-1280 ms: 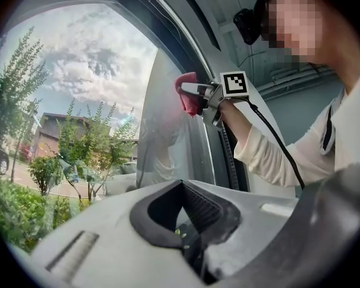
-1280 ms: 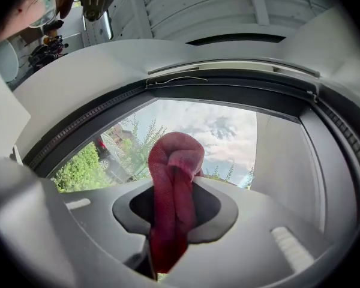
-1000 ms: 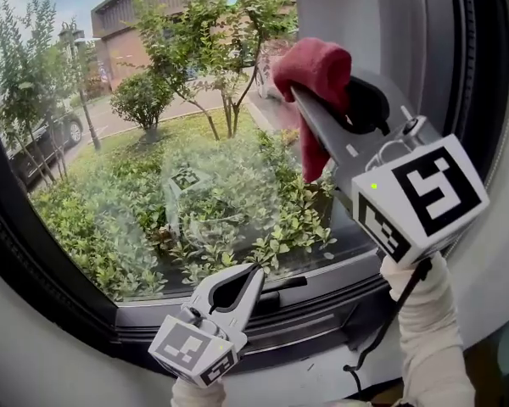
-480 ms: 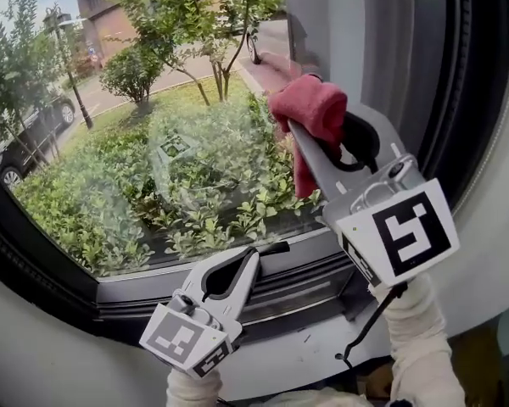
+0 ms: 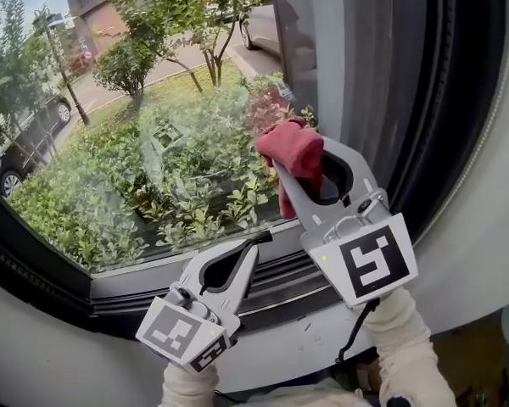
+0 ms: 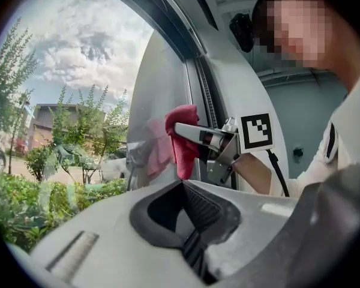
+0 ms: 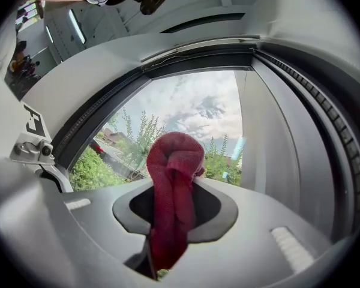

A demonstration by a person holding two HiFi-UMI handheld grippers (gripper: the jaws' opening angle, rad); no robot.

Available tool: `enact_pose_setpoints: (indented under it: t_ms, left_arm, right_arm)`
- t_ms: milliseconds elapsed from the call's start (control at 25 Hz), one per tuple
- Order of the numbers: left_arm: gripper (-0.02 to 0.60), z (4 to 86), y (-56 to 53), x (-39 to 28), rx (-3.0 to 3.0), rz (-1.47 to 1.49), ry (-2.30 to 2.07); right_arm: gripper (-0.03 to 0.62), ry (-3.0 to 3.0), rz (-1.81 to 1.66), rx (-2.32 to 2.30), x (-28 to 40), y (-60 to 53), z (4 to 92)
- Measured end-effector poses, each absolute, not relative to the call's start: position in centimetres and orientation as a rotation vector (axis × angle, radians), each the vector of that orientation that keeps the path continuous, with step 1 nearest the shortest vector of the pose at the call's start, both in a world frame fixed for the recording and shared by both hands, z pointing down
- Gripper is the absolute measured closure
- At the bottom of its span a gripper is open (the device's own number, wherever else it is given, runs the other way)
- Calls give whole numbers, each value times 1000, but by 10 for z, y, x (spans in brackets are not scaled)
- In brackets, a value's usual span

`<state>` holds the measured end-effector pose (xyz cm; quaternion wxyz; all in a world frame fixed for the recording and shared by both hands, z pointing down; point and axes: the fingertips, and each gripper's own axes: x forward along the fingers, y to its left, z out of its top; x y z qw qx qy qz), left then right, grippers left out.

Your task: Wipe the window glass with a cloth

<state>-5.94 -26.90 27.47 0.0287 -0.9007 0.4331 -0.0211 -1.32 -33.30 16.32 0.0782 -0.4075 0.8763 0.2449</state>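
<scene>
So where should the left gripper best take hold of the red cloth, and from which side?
Probably the loose tail of the cloth, hanging below the right gripper's jaws; come from below. It dangles free, while the bunched top faces the glass.

Blocked ahead by window glass (image 5: 110, 168), dark frame (image 5: 458, 100) right, sill (image 5: 271, 275) below

I count two grippers on my side of the window glass (image 5: 153, 151): the left gripper (image 5: 256, 242) and the right gripper (image 5: 278, 166), each with one marker cube. One red cloth (image 5: 295, 147) lies against the glass. Beyond the glass I see two cars, a dark car (image 5: 17, 142) and a silver car (image 5: 267, 25) — and one brick building (image 5: 97, 11).
</scene>
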Motion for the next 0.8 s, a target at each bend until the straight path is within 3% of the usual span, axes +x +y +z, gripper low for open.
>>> enact_pose_setpoints:
  t_ms: [280,800]
  left_arm:
    - [581,271,-281,-50,-2789,-66,1310]
    - [581,230,-288,-35,-2759,-2,1266]
  right_arm:
    - [470,2639,804,-1246,-7,-343,149]
    - [468,2563,936,-1318,24,-353,40]
